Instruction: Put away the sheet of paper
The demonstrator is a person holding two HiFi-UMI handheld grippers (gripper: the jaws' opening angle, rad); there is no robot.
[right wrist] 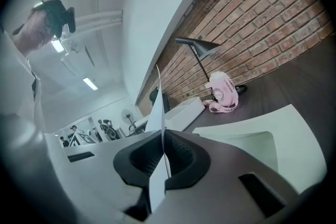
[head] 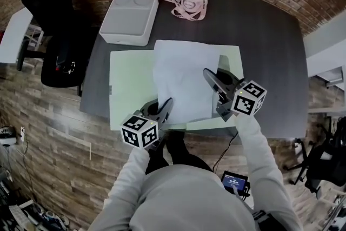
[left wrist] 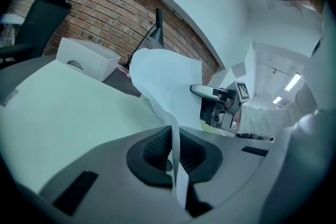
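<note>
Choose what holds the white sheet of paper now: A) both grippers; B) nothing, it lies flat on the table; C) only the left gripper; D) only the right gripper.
A: the left gripper and the right gripper are each shut on an edge of the sheet of paper, lifting it.

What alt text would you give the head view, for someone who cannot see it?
Seen from above, a person holds a white sheet of paper, clamped by the left gripper and the right gripper, over a pale green mat on a dark desk. A white box and a pink bundle sit at the desk's far side.
</note>
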